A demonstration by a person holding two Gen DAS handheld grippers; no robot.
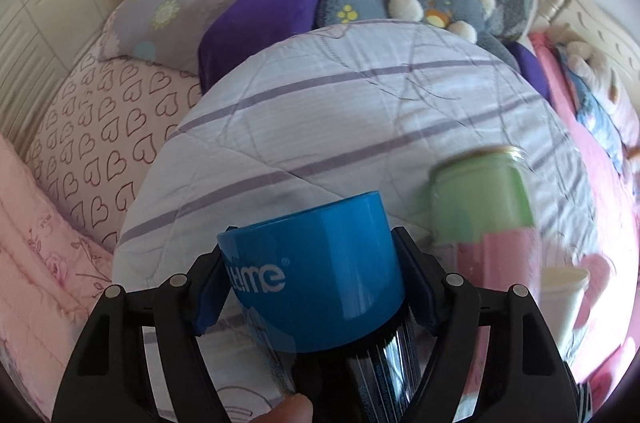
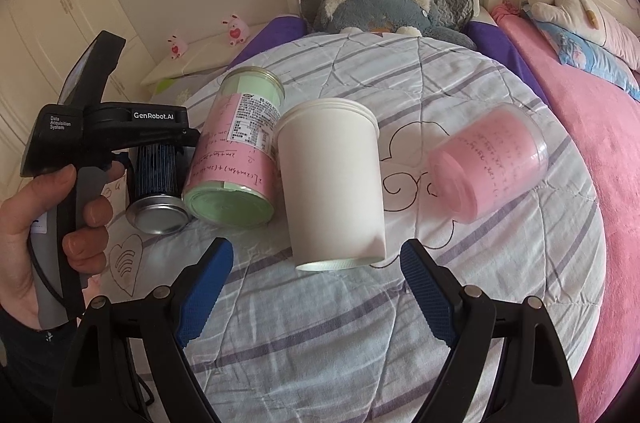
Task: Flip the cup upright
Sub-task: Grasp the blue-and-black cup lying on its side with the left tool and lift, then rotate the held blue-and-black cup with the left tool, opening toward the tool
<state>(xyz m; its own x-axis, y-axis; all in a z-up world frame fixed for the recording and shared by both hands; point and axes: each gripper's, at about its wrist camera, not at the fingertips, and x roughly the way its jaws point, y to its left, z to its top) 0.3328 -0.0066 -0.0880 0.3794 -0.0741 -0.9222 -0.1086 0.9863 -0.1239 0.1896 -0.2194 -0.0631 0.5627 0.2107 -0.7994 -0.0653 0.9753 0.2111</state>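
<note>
Left tongs (image 1: pixel 312 287) grip the blue cup (image 1: pixel 320 271); right tongs (image 2: pixel 316 283) gape, white cup (image 2: pixel 332 183) upside-down just ahead

so the cup (image 1: pixel 316 283) is blue on top, dark ribbed below, metal base (image 2: pixel 158 214), tilted toward 12 o'clock, clamped off the quilt.

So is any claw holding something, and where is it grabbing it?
Yes. The left claw is shut on the blue-capped bottle, its pads pressing either side of the blue cap. The right claw is open and holds nothing; the white cup lies just ahead of it.
</note>
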